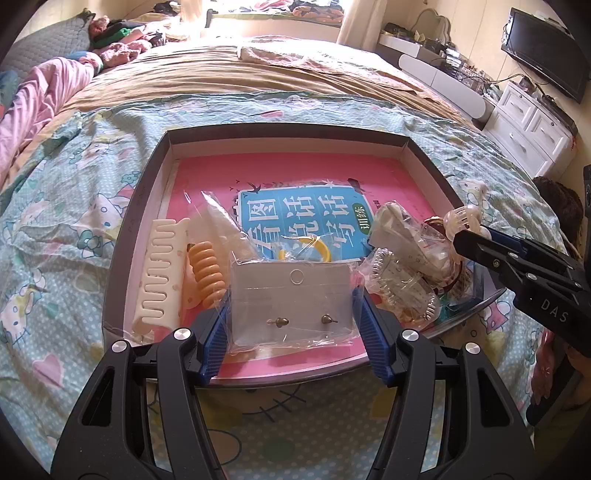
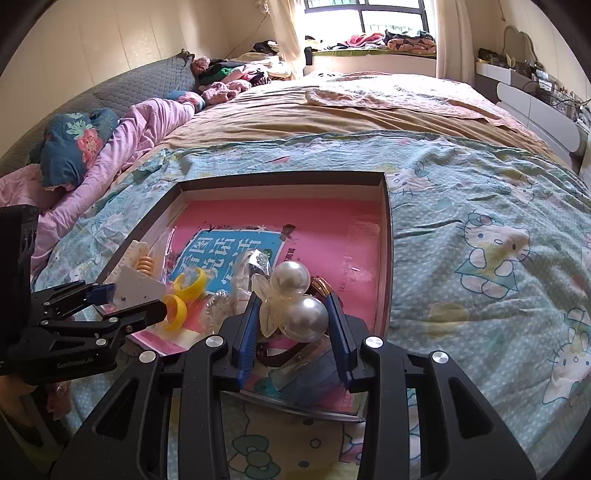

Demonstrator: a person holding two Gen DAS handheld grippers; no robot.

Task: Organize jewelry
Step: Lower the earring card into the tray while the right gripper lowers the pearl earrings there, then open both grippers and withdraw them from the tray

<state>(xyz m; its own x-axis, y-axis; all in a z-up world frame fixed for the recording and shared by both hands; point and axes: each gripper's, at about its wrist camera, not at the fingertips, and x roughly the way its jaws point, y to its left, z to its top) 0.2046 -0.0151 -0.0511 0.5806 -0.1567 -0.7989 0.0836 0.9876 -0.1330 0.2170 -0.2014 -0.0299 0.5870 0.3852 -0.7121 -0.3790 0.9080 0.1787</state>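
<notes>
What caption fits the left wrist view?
Left gripper holds a bagged earring card over the tray; right gripper grips a pearl clip.

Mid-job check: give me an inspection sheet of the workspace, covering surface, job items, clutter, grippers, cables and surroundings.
Surface: bed with cartoon quilt; shallow tray on it, pink book inside.
Job's things: earring card in clear bag; pearl clip; cream clip and orange clip at the tray's left; yellow rings; bagged items at its right.
Clutter: clothes piled by the pillows.
Grippers: left gripper shut on earring card; right gripper shut on pearl clip.
Cables: wires by the TV.
Surroundings: window, white drawers.
</notes>
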